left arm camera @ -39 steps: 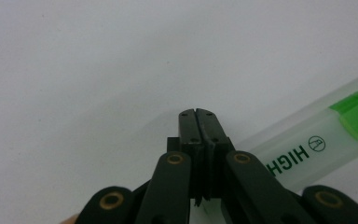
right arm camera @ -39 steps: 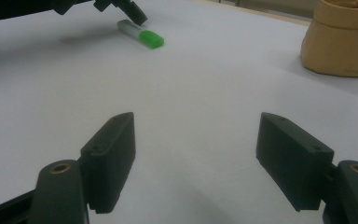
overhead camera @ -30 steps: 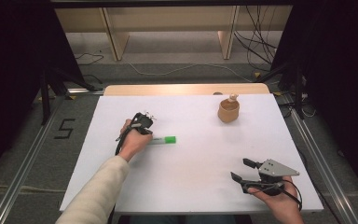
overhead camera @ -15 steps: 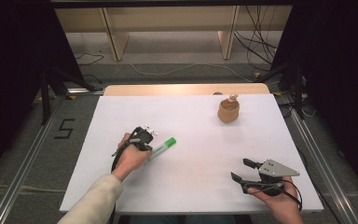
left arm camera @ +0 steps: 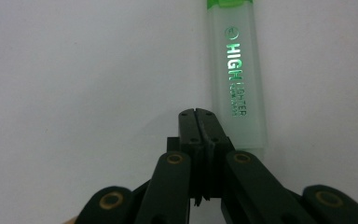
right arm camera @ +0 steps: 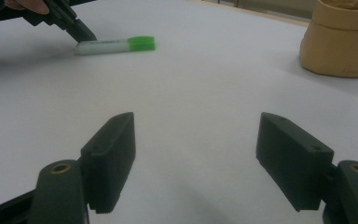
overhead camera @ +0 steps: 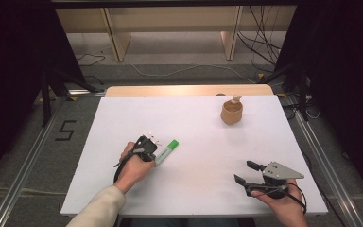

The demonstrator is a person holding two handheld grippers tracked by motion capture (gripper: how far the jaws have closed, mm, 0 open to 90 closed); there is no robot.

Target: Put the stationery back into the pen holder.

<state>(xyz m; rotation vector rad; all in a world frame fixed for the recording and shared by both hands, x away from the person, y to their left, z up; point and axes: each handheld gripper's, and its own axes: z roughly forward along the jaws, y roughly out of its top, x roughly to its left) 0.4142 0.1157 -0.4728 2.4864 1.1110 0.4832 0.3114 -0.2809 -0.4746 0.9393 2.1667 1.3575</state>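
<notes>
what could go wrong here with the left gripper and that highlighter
The left gripper is shut beside the highlighter, not around it, so a lift would leave it on the table. A sideways nudge might roll it away. The right gripper sits open, far from it, too distant to catch it.

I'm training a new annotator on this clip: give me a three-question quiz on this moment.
1. True or false: the left gripper is clamped around the highlighter.
2. Which gripper has its jaws spread: A) left, B) right?
3. What colour is the highlighter's cap?

Key
1. False: its jaws are closed together, with the highlighter lying beside them on the white table.
2. B.
3. Green.
</notes>
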